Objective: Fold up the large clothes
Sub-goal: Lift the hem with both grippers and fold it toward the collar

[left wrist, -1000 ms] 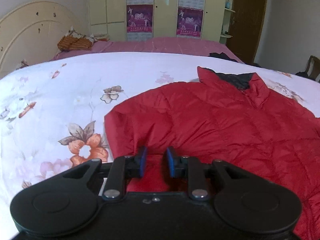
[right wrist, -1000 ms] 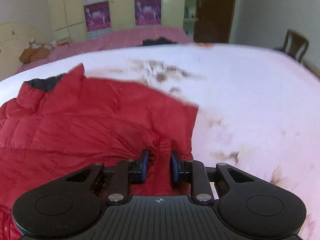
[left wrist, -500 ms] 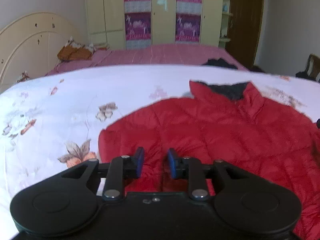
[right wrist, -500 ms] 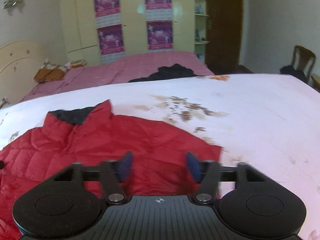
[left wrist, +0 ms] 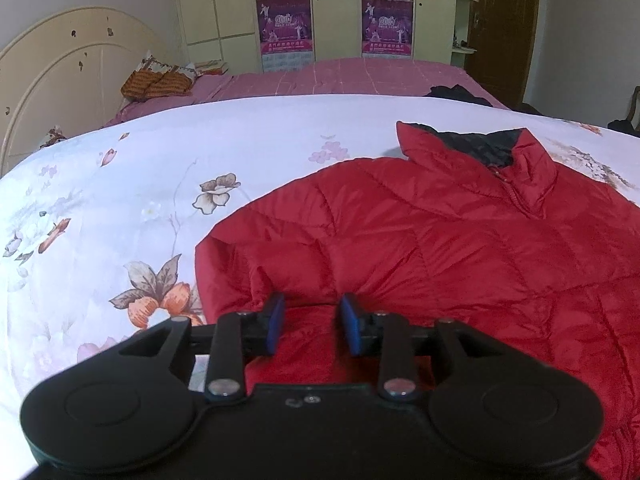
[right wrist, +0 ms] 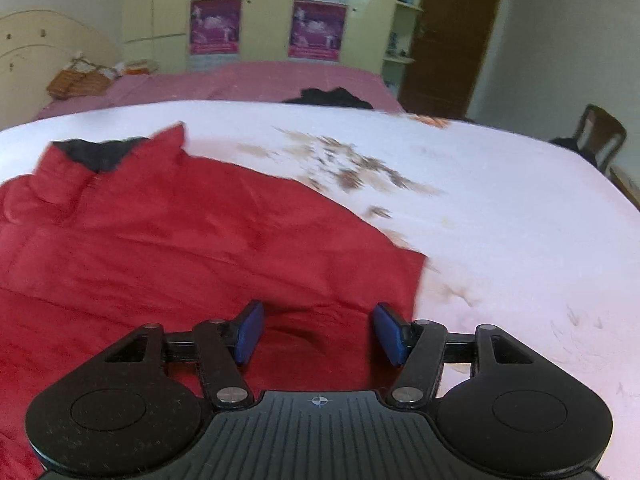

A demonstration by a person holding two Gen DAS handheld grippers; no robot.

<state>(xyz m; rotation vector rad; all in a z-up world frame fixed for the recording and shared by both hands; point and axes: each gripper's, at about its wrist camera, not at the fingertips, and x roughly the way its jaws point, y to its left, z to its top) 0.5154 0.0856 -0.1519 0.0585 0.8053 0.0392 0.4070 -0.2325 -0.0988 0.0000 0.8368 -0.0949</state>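
Release after a fold: red down jacket lies flat on the floral bedsheet, both grippers letting go.

Red down jacket [left wrist: 440, 248] fills centre and right of the left wrist view, collar toward upper right; bedsheet [left wrist: 120, 184] bare at left. Left gripper [left wrist: 311, 330] over the near hem, jaws opening, fabric between the pads but not pinched. Right gripper [right wrist: 318, 332] stands wide, gripping nothing, near the jacket's lower right edge. Judged next: pick fresh edge points, close on them for a further fold. Wall calendars [left wrist: 285, 24] read "2010"; other print illegible.
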